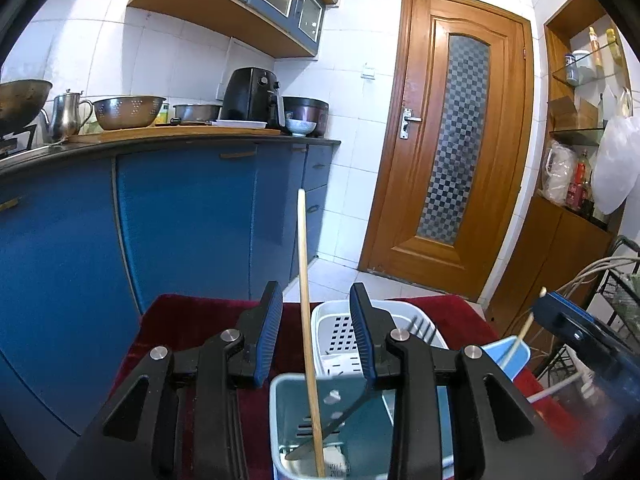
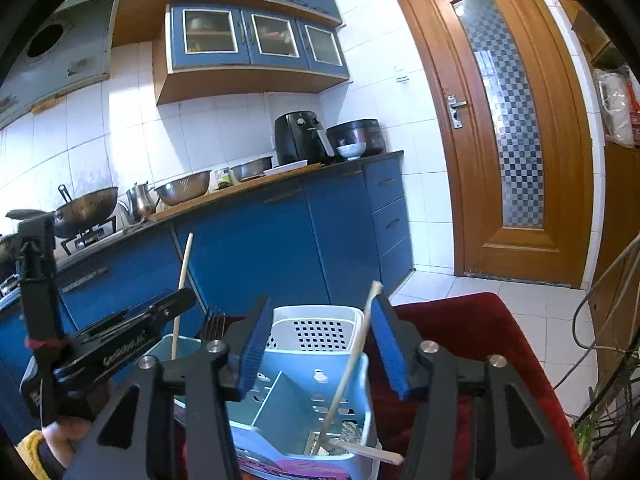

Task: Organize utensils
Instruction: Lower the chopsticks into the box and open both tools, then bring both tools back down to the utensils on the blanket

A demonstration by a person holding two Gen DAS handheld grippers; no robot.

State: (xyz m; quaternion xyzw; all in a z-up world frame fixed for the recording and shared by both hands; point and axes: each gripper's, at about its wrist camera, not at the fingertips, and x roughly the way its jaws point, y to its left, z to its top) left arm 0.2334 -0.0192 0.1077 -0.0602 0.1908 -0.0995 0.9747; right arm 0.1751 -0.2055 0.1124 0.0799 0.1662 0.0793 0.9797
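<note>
Drop-off step – left gripper (image 1: 316, 312) and right gripper (image 2: 318, 334) both spread, each chopstick (image 1: 307, 320) standing free in its caddy (image 2: 304, 392). Next – back off, find more utensils.

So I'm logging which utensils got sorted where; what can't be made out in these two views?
- Left wrist view: the teal caddy floor is cut off by the frame's bottom edge.
- Left wrist view: the fork handle, hidden behind the left hand-held gripper.
- Right wrist view: the blue caddy front compartment, blocked by the right hand-held gripper.
</note>
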